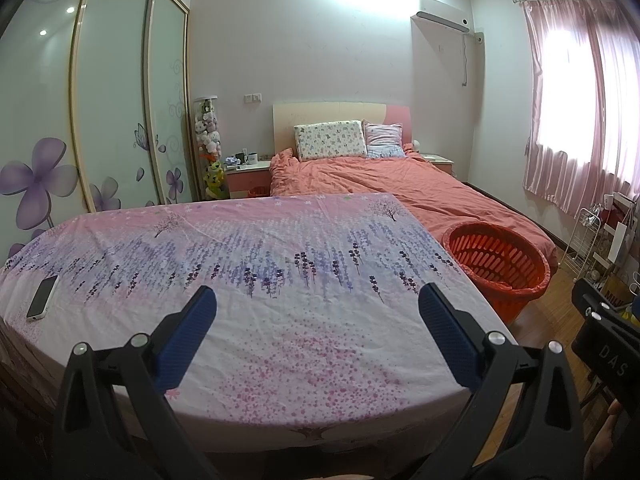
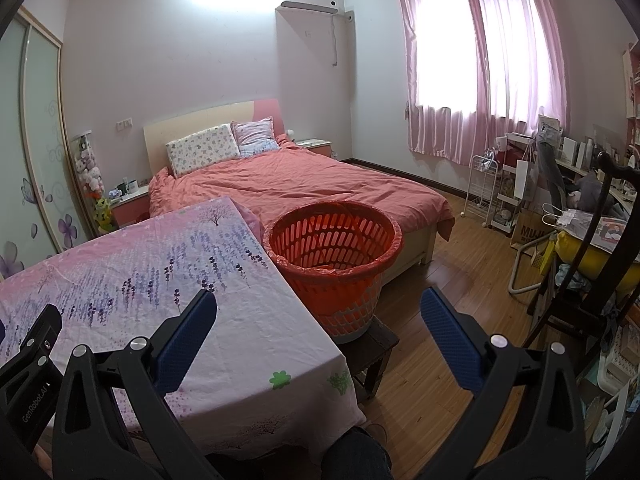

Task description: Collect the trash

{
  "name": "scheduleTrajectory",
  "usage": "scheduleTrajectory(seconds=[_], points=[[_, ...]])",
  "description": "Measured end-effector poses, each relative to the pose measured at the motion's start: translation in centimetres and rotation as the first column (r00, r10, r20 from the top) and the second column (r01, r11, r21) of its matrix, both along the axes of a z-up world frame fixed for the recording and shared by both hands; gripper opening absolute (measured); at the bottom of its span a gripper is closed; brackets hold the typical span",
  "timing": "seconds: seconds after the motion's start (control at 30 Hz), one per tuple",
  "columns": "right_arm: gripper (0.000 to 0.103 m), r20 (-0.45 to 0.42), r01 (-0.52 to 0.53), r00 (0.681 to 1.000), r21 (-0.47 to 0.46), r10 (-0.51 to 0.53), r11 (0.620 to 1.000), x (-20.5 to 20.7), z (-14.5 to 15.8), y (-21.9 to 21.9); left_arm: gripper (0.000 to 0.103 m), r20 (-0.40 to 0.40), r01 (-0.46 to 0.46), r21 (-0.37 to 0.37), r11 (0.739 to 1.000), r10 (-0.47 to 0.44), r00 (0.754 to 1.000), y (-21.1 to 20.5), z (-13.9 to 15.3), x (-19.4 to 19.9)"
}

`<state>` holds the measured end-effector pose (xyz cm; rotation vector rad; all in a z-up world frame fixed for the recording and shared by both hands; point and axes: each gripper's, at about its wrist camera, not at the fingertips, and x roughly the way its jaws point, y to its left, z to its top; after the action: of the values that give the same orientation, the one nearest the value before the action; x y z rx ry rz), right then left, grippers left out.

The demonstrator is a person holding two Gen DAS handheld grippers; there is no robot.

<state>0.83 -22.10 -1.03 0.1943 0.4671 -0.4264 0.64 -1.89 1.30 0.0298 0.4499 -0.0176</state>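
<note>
Bedroom table under a floral cloth (image 1: 260, 280) lies bare ahead of the left gripper (image 1: 316, 300), whose fingers spread wide and hold nothing. Beyond its right finger, past the table's edge, stands the orange basket (image 1: 496, 264). Over the table's corner the right gripper (image 2: 318, 304) gapes wide and empty too, with the basket just ahead between its fingers and open wooden floor (image 2: 452, 248) off its right finger.

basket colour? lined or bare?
Orange-red slotted basket, white base, with a red bag liner over its rim. Best in the right wrist view.
</note>
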Motion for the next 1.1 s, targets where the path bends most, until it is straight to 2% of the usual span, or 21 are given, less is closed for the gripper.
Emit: scheduleTrajectory(seconds=[1.1], points=[[0.101, -0.003, -0.001, 1.000, 0.001, 0.001, 1.000, 0.33, 0.13, -0.07, 0.099, -0.026, -0.011, 0.004, 1.000, 0.011, 1.000, -0.02, -0.77, 0.02]])
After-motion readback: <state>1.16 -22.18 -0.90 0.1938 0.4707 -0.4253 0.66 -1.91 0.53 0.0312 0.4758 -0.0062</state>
